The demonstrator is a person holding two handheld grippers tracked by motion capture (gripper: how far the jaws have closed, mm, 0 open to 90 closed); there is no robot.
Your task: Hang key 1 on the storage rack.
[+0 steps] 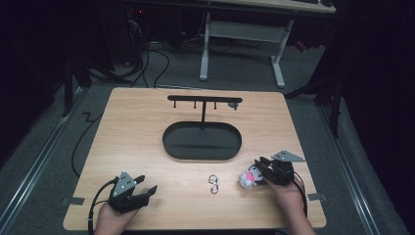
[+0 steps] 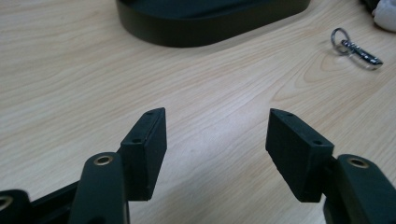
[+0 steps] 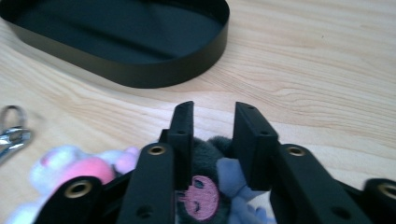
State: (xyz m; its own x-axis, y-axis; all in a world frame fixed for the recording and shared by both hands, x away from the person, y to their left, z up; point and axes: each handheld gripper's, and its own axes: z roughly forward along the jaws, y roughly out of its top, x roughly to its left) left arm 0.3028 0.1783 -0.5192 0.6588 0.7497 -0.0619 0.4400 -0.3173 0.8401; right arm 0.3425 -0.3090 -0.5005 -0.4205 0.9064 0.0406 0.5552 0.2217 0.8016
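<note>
Right gripper [image 1: 258, 172] at the near right of the light wooden table [image 1: 132, 147], held from below by the person's right hand [image 1: 288, 196]. Its black jaws point left across the tabletop toward a small soft plush toy in white, pink and dark grey [image 1: 248, 178].

Right gripper view: the toy [image 3: 205, 186] sits low between the two jaws, at their base rather than at the tips. Dark grey fuzzy part with a round pink embroidered patch fills the gap; white and pink parts spill out to the left of the left jaw. Jaws stand fairly narrow and each inner face meets the plush, so the toy is pinched. Toy looks to rest on the table.

Silver metal key ring with clip [image 1: 214, 183] lies just left of the toy, apart from it, on bare wood.

Black oval metal tray [image 1: 171, 147] with an upright post and hook bar lies beyond, mid-table, well apart from the toy.

Left gripper [image 1: 147, 188] at the near left, in the left hand [image 1: 115, 218]. Jaws spread wide, bare wood between them, nothing touching.
</note>
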